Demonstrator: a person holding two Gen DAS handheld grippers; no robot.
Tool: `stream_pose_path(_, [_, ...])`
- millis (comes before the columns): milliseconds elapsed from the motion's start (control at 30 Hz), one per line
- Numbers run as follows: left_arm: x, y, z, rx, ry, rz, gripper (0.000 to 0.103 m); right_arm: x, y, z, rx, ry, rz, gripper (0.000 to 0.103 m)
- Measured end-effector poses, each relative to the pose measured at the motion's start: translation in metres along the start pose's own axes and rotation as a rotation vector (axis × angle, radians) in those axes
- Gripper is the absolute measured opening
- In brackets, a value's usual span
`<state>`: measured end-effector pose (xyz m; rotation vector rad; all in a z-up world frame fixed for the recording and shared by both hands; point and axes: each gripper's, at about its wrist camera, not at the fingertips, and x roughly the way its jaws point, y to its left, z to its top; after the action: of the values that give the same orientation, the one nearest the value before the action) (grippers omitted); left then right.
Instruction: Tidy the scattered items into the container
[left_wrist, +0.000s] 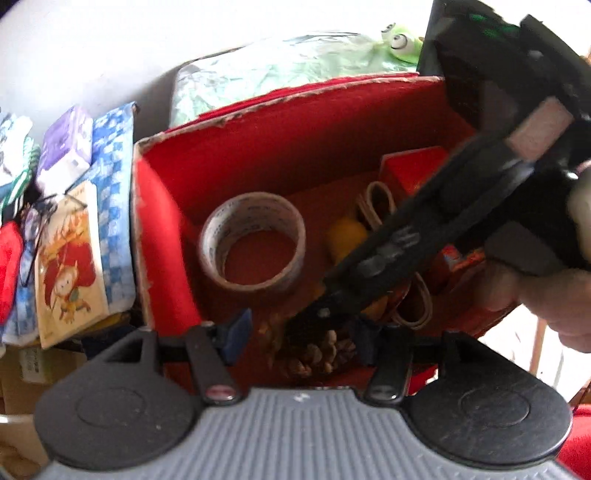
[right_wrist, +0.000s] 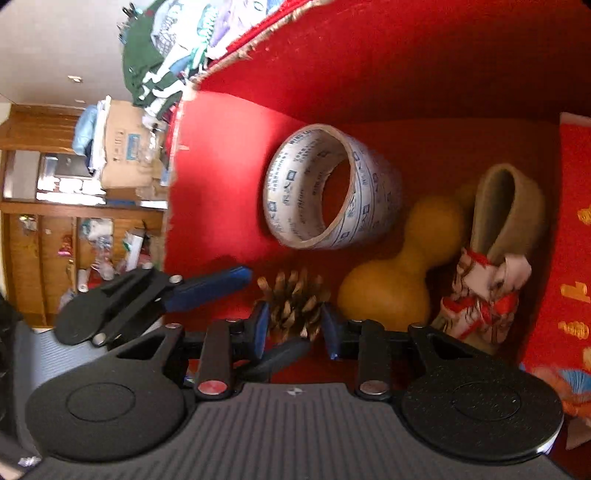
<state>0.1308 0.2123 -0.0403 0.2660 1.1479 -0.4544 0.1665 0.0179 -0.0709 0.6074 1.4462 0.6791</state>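
The right gripper (right_wrist: 295, 328) reaches down into the red box (right_wrist: 424, 66), and a pine cone (right_wrist: 295, 306) sits between its blue pads. The pads seem to touch the cone on both sides, so the jaws look clamped on it, low over the red floor of the box. In the left wrist view the same pine cone (left_wrist: 325, 354) shows near the bottom wall of the red box (left_wrist: 295, 122), under the black body of the right gripper (left_wrist: 325, 314), which crosses the view from the upper right.

The left gripper (left_wrist: 299, 332) also hangs over the box. Its jaws stand apart and nothing is pressed between the pads; one blue finger (right_wrist: 210, 288) of it comes in from the left, just beside the pine cone.

Inside the box lie also a roll of printed tape (right_wrist: 332, 192), a yellow gourd (right_wrist: 399, 266) just right of the cone, and a beige loop tied with red ribbon (right_wrist: 495, 229). A hand (left_wrist: 546, 295) holds the right gripper.
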Motion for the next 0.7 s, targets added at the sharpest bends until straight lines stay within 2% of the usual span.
stream_pose_path(67, [0.007, -0.001, 0.006, 0.004, 0.015, -0.009, 0.062, 0.000, 0.003, 0.001, -0.022, -0.004, -0.011, 0.034])
stream_pose_path(100, [0.011, 0.000, 0.008, -0.001, 0.019, -0.015, 0.069, -0.001, 0.004, 0.000, -0.035, -0.015, -0.019, 0.034])
stream_pose_path(233, [0.025, 0.014, 0.011, -0.068, 0.059, -0.095, 0.078, -0.005, -0.002, -0.001, -0.015, -0.068, -0.027, 0.031])
stream_pose_path(267, [0.028, 0.018, 0.010, -0.090, 0.071, -0.116, 0.081, -0.007, -0.006, -0.002, -0.001, -0.082, -0.029, 0.026])
stream_pose_path(367, [0.036, 0.026, 0.008, -0.131, 0.083, -0.174, 0.084, -0.009, -0.009, -0.005, 0.018, -0.108, -0.036, 0.024])
stream_pose_path(567, [0.044, 0.027, 0.005, -0.154, 0.067, -0.202, 0.093, -0.015, -0.018, -0.007, 0.081, -0.158, -0.006, 0.025])
stream_pose_path(700, [0.046, 0.025, 0.004, -0.161, 0.061, -0.210, 0.093, -0.016, -0.020, -0.007, 0.103, -0.181, 0.003, 0.024])
